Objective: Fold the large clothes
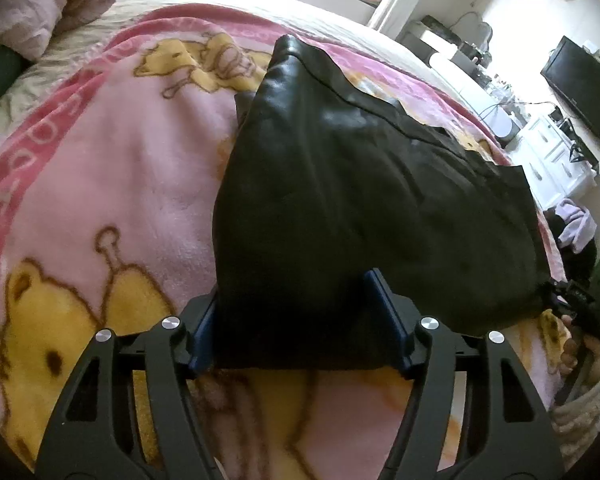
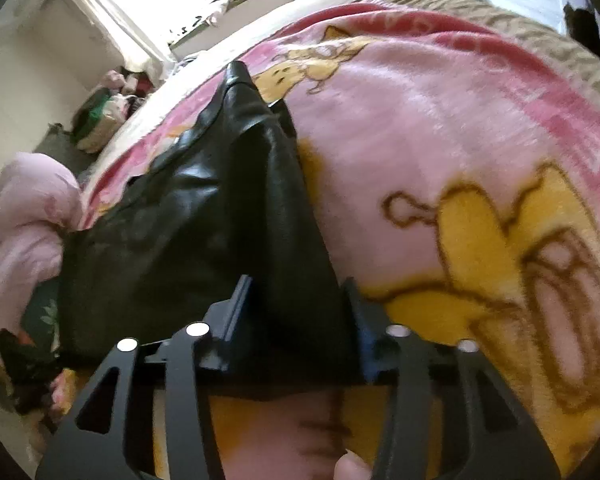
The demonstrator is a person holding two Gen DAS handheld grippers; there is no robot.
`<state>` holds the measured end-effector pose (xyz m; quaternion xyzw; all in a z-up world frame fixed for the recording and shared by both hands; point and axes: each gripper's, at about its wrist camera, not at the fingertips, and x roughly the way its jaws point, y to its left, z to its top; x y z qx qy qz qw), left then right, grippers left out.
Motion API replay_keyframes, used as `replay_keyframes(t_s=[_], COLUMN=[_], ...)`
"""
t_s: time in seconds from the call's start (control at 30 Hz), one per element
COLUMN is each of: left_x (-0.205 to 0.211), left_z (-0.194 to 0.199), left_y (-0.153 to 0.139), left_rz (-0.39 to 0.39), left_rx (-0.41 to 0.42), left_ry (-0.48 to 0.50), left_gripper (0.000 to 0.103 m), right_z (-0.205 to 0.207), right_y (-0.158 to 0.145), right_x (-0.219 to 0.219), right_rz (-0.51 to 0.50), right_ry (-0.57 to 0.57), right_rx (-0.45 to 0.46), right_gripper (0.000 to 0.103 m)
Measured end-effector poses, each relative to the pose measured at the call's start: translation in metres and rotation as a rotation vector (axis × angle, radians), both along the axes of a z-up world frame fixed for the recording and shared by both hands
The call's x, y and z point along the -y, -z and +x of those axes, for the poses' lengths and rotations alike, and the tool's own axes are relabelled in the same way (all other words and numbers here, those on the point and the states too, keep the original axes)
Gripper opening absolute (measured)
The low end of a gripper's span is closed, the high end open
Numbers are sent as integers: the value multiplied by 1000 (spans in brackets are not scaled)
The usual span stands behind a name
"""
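Left wrist view: left gripper [image 1: 296,320] at lower centre, blue pads [image 1: 388,312] spread wide with the near edge of the black garment [image 1: 340,184] between them. Fabric fills the gap; the pads look pressed on it, though the contact at the left pad is partly hidden.

Garment is shiny, leather-like, and lies on the pink bear-print blanket [image 1: 132,168], running from lower centre up to a narrow end at upper centre. Right gripper [image 1: 584,308] shows at the right edge, at the garment's other near corner.

Right wrist view: right gripper [image 2: 296,312] at lower centre, fingers [image 2: 236,304] apart with a bunched fold of the garment [image 2: 188,216] clamped between them. Garment stretches toward upper left, over the blanket [image 2: 440,128]. Pink pillow [image 2: 24,216] at left edge. View slightly blurred.
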<state>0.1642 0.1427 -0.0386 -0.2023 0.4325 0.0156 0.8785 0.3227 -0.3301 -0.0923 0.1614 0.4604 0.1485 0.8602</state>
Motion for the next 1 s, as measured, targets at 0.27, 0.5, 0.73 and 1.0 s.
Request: replay_keyframes(t_s=[0.27, 0.5, 0.73, 1.0], left_x=[3, 9, 8, -7], left_z=[-2, -9, -12, -15], left_y=[-10, -28, -39, -44], left_rz=[38, 104, 170, 197], left_rx=[2, 55, 80, 79], left_ry=[-7, -9, -39, -109], left_gripper=[68, 92, 94, 94], right_z=[-9, -19, -36, -66], right_y=[-18, -39, -57, -63], right_x=[-11, -24, -56, -132], right_rz=[-96, -198, -222, -229], right_ry=[18, 37, -31, -241], right_rx=[84, 218, 348, 408], right_gripper=[86, 98, 98, 98])
